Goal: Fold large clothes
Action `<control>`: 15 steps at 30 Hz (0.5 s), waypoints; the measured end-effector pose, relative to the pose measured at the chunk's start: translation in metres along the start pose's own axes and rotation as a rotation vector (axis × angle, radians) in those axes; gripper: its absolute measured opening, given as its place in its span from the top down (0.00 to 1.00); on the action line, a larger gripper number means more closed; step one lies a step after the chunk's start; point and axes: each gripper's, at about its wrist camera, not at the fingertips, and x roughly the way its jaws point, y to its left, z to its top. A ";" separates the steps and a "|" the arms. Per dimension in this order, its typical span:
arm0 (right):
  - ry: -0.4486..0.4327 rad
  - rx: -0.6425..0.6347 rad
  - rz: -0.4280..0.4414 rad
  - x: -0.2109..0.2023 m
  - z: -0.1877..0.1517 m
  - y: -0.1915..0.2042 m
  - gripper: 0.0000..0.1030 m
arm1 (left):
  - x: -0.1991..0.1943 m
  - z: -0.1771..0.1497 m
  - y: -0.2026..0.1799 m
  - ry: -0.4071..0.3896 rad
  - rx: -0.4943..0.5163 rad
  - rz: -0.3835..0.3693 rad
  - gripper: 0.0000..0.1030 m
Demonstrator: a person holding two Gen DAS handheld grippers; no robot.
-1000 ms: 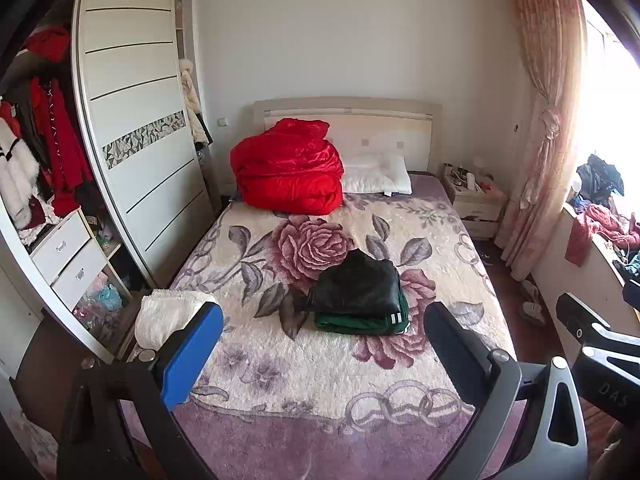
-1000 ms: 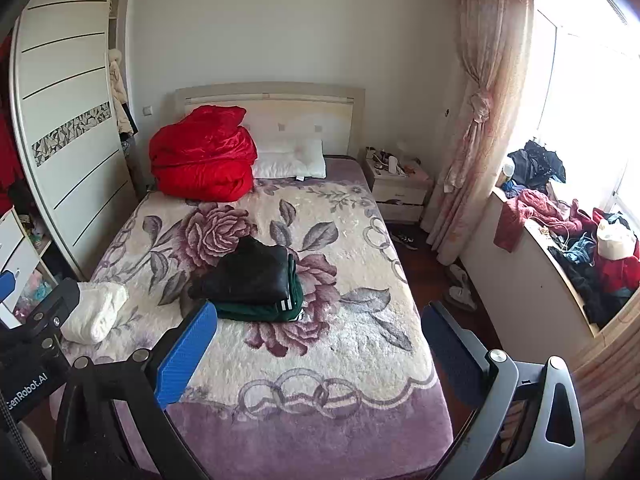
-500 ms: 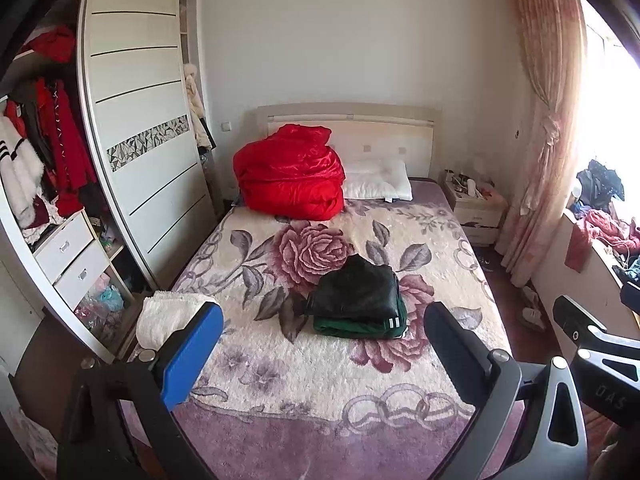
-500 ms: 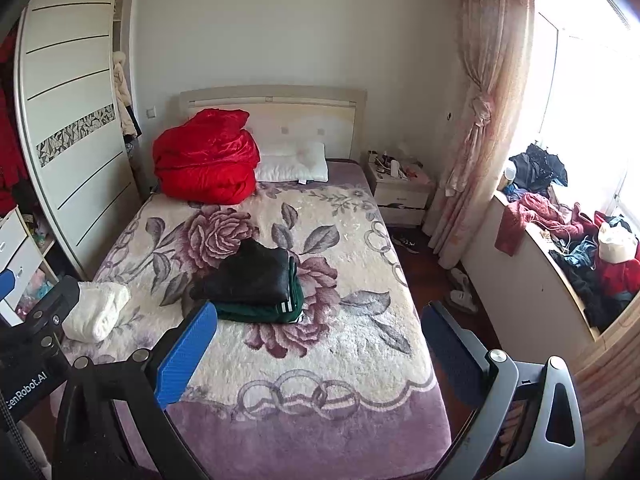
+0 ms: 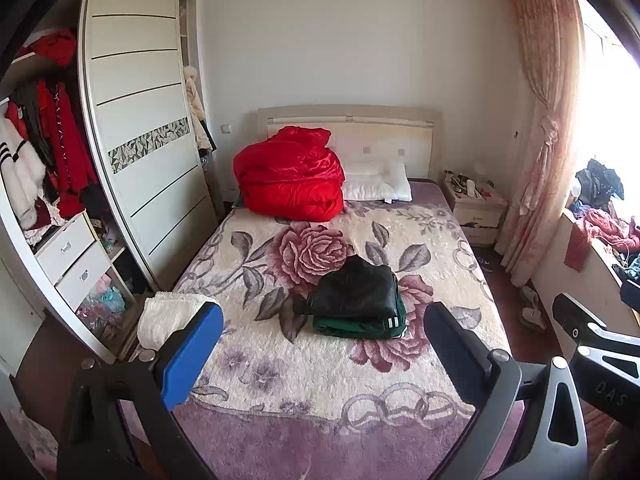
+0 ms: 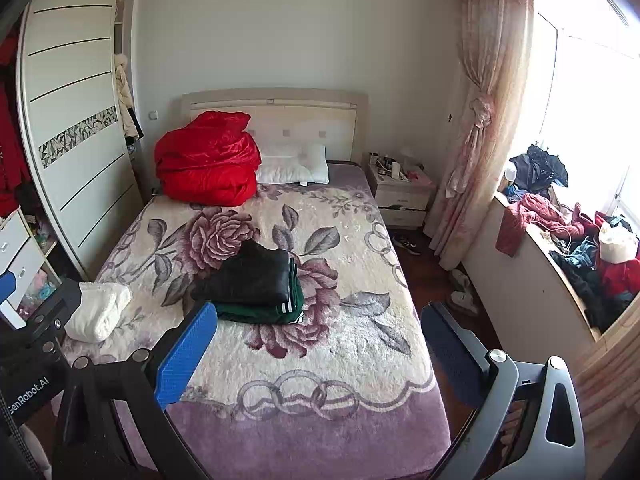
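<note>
Both hand-held grippers, left (image 5: 320, 356) and right (image 6: 316, 356), wide open and empty at the bed's (image 6: 360, 364) near end; risk: careless reach topples the folded black-on-green stack (image 6: 256, 288).

Home bedroom: bed (image 5: 340, 372) with floral blanket ahead, red duvet (image 5: 290, 178) and pillow (image 5: 378, 186) at its headboard, open wardrobe (image 5: 136, 148) left, nightstand (image 6: 402, 196) and curtained window (image 6: 592, 120) right.

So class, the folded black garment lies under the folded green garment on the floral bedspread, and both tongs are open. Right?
Not quite: the left wrist view shows the folded black garment on top of the folded green garment, on the floral bedspread. Left tongs and right tongs are open.
</note>
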 end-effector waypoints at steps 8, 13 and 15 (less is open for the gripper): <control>-0.001 0.002 -0.003 -0.004 -0.003 0.000 0.00 | 0.000 0.000 0.000 0.002 -0.001 -0.002 0.00; 0.000 0.004 -0.002 -0.008 -0.009 0.001 0.00 | -0.002 0.001 0.000 0.003 -0.005 0.001 0.00; 0.000 0.004 -0.004 -0.014 -0.015 0.003 0.00 | -0.003 0.001 -0.001 0.000 -0.003 0.005 0.00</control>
